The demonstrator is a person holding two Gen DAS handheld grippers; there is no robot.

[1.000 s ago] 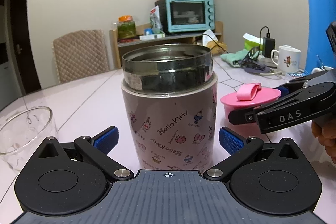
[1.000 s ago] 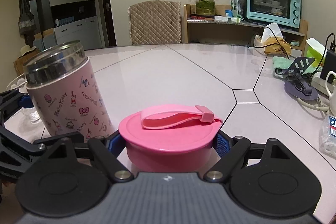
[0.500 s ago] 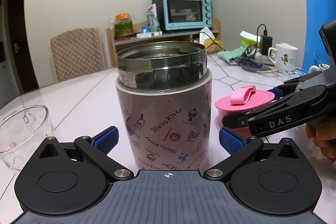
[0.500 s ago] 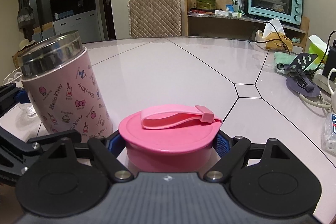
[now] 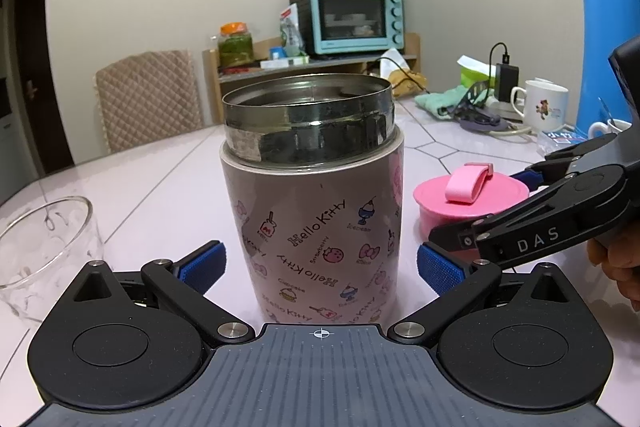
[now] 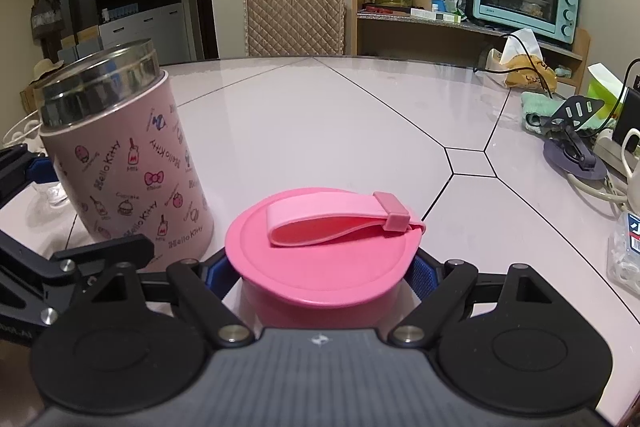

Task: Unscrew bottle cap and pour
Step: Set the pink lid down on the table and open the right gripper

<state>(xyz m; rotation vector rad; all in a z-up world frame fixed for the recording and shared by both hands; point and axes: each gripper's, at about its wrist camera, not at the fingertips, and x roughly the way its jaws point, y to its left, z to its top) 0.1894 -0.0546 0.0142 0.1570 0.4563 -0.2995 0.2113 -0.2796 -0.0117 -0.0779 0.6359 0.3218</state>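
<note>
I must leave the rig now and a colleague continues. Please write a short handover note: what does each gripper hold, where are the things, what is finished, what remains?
Left gripper: open, its blue pads on both sides of the Hello Kitty bottle, not touching it.
Right gripper: shut on the pink cap, low at the table, to the right of the bottle.
Bottle: upright on the table, steel mouth uncovered.
Glass: upright, to the left of the bottle.
Done: cap unscrewed and off.
Left: let go of the cap, grip the bottle, pour into the glass. Whether the cap already rests on the table cannot be seen.
</note>
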